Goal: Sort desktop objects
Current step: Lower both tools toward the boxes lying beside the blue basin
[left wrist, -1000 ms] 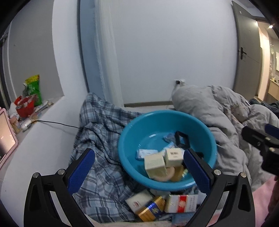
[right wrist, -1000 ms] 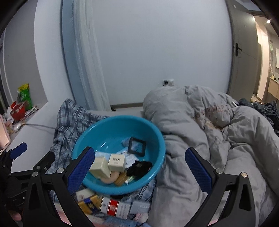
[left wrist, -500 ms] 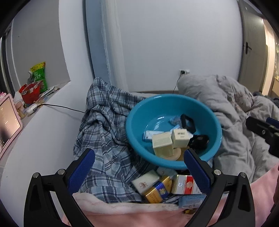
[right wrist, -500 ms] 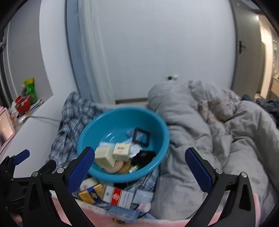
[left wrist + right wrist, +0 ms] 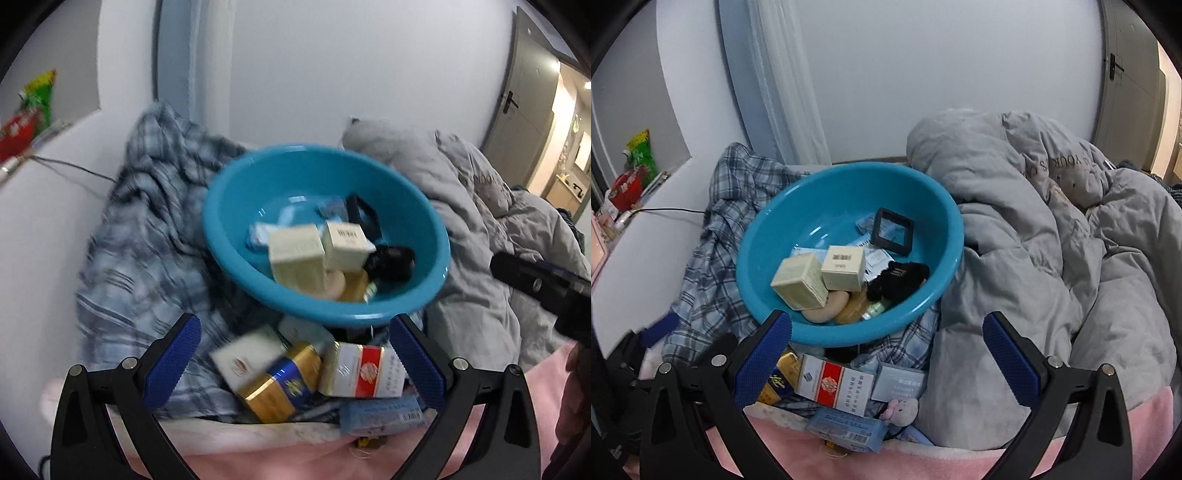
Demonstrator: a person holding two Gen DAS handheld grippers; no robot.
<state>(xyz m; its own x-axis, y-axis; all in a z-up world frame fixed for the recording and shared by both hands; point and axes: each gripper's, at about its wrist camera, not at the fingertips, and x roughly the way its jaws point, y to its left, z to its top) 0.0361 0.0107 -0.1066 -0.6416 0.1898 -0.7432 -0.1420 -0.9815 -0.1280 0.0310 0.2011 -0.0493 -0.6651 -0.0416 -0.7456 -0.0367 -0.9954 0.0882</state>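
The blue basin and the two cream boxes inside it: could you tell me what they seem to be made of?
Basin: probably moulded plastic, smooth and glossy; light glints show on its inner wall and rim.
Cream boxes: likely matte printed cardboard; sharp folded edges, flat faces, a barcode on one.
Both grippers are open and touch neither.

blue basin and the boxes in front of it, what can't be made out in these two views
- Round blue plastic basin, right wrist view: items under the two cream cardboard boxes are covered by them.
- Gold and blue box, right wrist view: mostly hidden behind the right claw finger.
- White box with oval logo, left wrist view: print lost to motion blur.
- Pale blue packet, left wrist view: text too small.
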